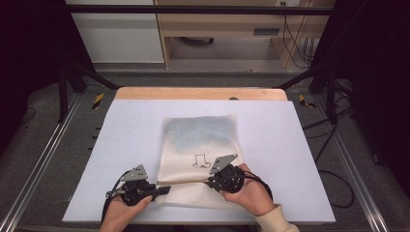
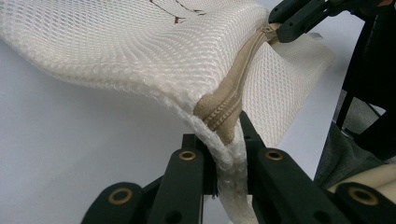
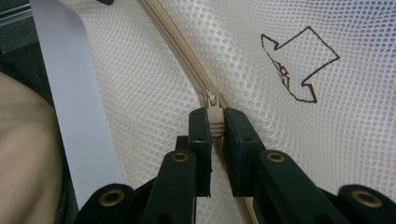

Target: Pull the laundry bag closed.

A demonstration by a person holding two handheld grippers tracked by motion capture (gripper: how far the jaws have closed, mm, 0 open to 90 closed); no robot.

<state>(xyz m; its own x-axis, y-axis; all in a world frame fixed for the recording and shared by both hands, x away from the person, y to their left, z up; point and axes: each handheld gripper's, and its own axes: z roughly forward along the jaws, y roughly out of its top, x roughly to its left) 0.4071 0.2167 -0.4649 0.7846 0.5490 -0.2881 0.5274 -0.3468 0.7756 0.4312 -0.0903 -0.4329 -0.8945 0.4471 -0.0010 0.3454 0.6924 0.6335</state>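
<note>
High view: one white mesh bag lies flat on the white surface, its near end toward you. A beige zipper runs across that end; a small brown outline mark sits above it. Your left gripper has its fingers pinching the bag's left edge at the zipper's end. Your right gripper has its fingers pressed on the zipper pull.

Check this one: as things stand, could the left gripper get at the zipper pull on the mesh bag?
Probably not. The left gripper is shut on the mesh bag at the zipper's end, and the right gripper already clamps the zipper pull, covering it. It would have to let go first.
</note>
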